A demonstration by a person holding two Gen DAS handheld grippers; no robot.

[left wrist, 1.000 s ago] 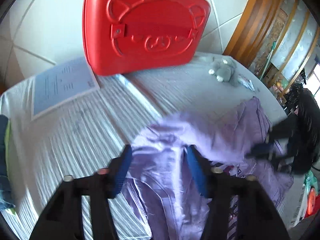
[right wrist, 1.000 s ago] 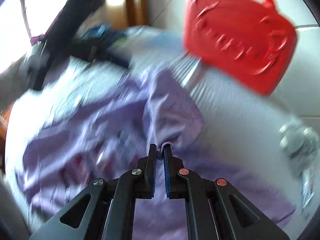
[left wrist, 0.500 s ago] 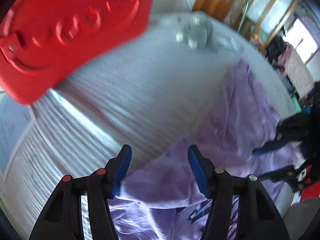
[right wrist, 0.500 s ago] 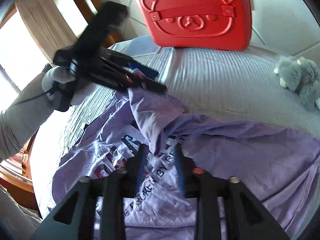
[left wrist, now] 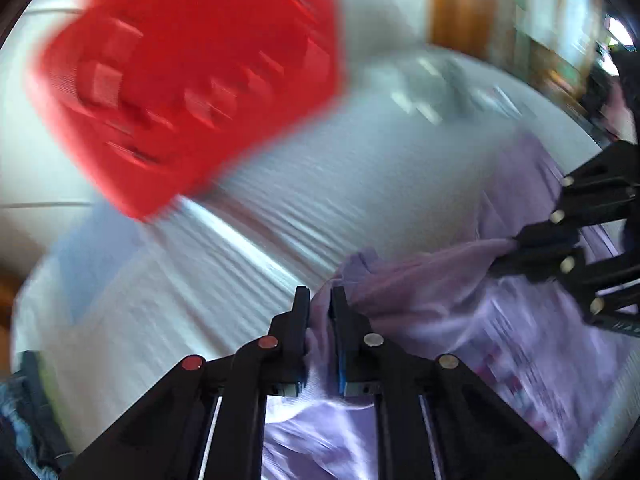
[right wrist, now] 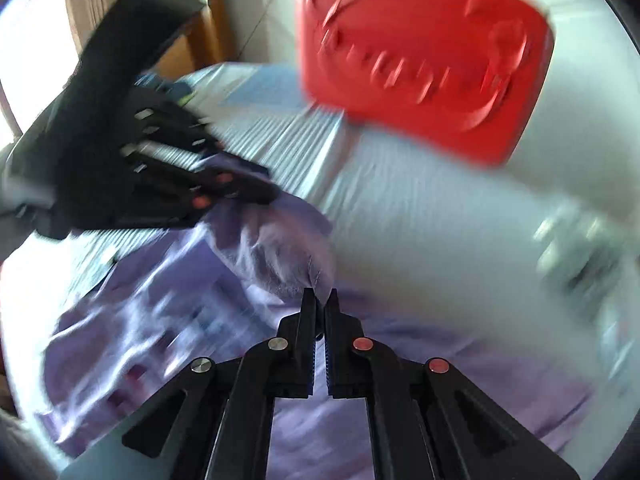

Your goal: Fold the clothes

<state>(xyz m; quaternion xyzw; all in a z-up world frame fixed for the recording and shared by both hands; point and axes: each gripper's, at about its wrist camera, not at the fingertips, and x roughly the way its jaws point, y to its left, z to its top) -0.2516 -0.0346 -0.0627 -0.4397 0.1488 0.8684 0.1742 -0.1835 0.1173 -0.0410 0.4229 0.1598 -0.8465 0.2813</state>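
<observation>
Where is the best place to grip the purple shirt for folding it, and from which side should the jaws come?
Probably the bunched upper edge of the purple shirt, where cloth stands up off the striped sheet. Come from the near side, low and level. Both the left gripper and the right gripper are shut on raised folds there; flat areas offer nothing to pinch.

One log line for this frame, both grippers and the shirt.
left hand-held gripper: shut on purple T-shirt | right hand-held gripper: shut on purple T-shirt | fold: not done
</observation>
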